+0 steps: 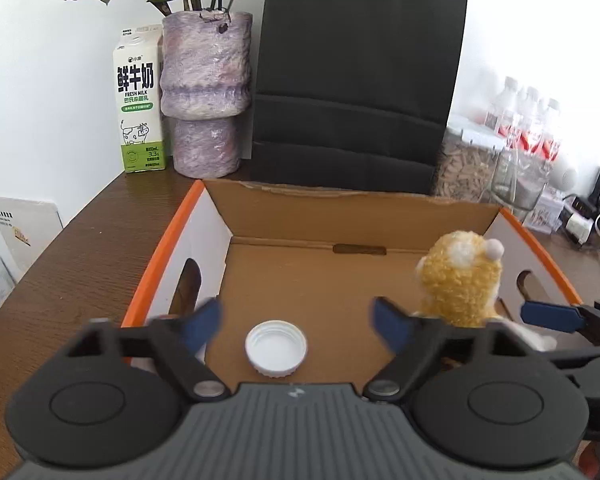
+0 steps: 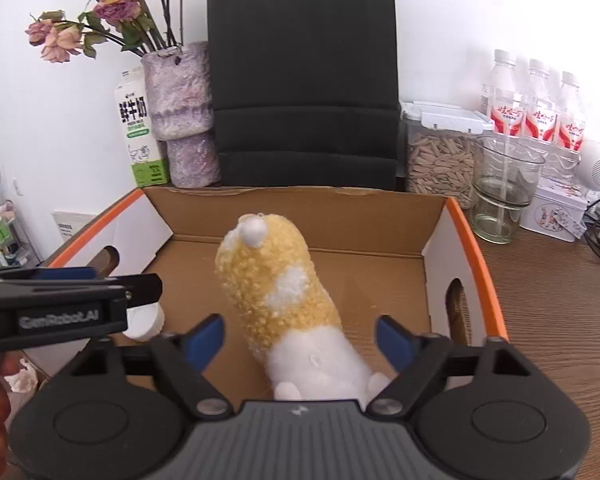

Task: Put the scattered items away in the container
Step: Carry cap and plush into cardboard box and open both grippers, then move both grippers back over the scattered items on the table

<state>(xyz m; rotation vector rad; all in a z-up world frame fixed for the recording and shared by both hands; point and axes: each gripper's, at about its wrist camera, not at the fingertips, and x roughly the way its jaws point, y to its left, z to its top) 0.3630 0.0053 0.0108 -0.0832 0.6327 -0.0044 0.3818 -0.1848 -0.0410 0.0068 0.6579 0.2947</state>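
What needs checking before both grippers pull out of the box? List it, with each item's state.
1. Left gripper jaws open, clear of the white cap: ok.
2. Right gripper jaws open, not pressing the plush toy: ok.
3. Cap lying inside the cardboard box: ok.
4. Plush inside the box: ok.
5. Plush settled and won't topple: cannot tell.
6. Other scattered items left outside: cannot tell.

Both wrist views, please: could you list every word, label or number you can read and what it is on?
"鲜牛奶", "FRESH MILK", "3.3": milk carton.
"GenRobot.AI": left gripper's finger body, in the right wrist view.
Red labels on the water bottles: characters too blurred to read.
Carton's small green print, papers at left: too small.
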